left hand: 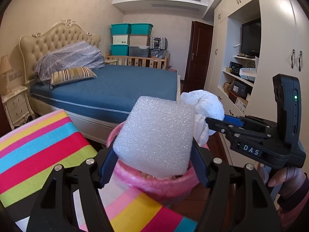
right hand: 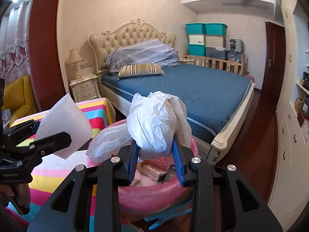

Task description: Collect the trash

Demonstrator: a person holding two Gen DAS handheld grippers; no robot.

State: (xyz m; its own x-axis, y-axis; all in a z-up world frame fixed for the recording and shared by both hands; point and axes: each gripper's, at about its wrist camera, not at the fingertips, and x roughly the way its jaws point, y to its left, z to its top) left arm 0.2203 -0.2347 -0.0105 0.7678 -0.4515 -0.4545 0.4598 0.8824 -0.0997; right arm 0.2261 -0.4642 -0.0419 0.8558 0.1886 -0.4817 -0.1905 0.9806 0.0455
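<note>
My left gripper (left hand: 154, 166) is shut on a white foam block (left hand: 156, 135) and holds it just above the pink-lined trash bin (left hand: 154, 185). My right gripper (right hand: 156, 164) is shut on a crumpled white plastic bag (right hand: 154, 121), also held above the bin (right hand: 150, 195). The bin holds a small box and scraps. In the left wrist view the right gripper (left hand: 212, 123) comes in from the right with the bag (left hand: 204, 106). In the right wrist view the left gripper (right hand: 48, 141) and foam block (right hand: 63, 123) are at the left.
A surface with a bright striped cloth (left hand: 38, 147) stands left of the bin. A blue bed (right hand: 193, 92) lies behind, with a nightstand (right hand: 84, 88) beside it. Wardrobe and shelves (left hand: 237, 89) line the right. Dark wooden floor (right hand: 258, 127) runs between bed and wardrobe.
</note>
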